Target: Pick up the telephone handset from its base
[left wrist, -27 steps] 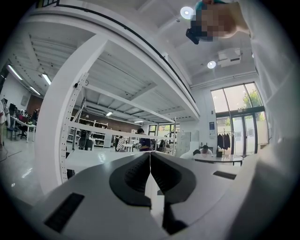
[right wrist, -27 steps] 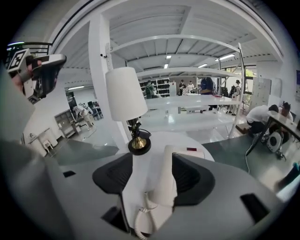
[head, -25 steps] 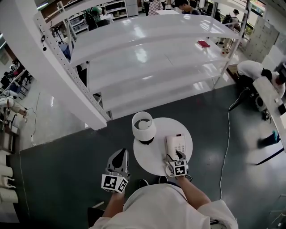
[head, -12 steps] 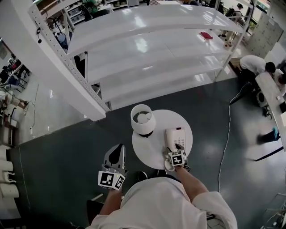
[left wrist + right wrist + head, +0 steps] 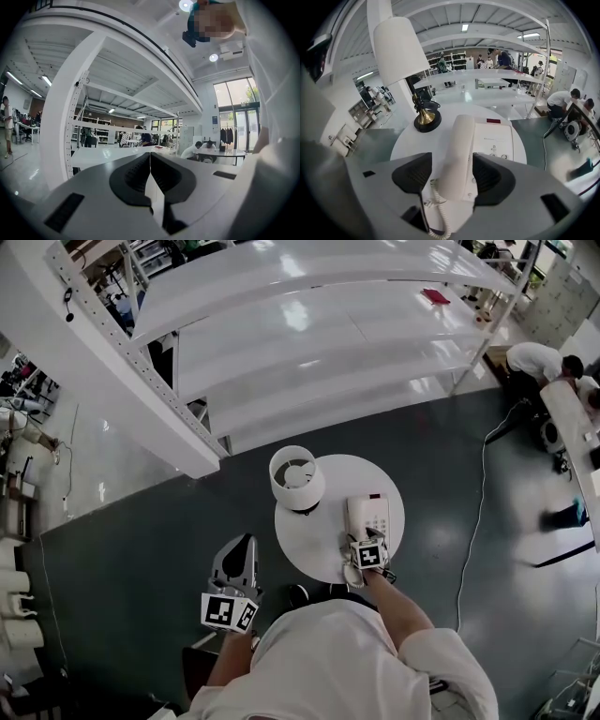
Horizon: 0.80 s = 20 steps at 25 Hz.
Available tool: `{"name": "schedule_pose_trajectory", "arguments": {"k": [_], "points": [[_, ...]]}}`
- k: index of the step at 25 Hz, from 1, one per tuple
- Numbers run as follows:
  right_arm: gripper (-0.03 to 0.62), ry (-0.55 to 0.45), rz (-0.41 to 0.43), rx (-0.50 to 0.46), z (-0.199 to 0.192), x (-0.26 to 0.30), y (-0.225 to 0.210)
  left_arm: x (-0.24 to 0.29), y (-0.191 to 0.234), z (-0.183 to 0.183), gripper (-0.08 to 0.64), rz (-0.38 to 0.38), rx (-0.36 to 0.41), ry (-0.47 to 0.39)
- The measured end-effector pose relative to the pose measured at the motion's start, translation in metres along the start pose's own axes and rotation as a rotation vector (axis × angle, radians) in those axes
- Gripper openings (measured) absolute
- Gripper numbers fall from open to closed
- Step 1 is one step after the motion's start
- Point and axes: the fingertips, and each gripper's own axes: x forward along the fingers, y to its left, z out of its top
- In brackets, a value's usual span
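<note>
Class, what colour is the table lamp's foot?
The white-shaded lamp's round foot is black under a brass-gold stem; clearest in the right gripper view.

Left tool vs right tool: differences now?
The left tool has jaws shut, empty; the right tool has jaws apart, just opened further, straddling the white plastic telephone handset, not clamped on it. The left tool points level, beside the round white table; the right tool tilts down over it. Both are grey and black.
</note>
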Motion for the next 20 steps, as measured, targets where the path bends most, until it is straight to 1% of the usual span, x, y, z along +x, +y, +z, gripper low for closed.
{"name": "schedule_pose_trajectory", "arguments": {"k": [4, 10, 14, 20], "points": [[0.279, 0.009, -0.021, 0.003, 0.011, 0.002, -0.004, 0.001, 0.004, -0.003, 0.02, 0.01, -0.004, 0.012], [0.278, 0.037, -0.031, 0.037, 0.019, 0.014, -0.008, -0.001, 0.016, -0.005, 0.02, 0.035, -0.012, 0.027], [0.276, 0.043, -0.033, 0.037, 0.026, 0.02, -0.012, -0.001, 0.02, -0.006, 0.02, 0.051, -0.031, 0.032], [0.27, 0.069, -0.027, 0.084, 0.029, 0.032, -0.019, -0.001, 0.022, -0.007, 0.02, 0.07, -0.041, 0.039]]}}
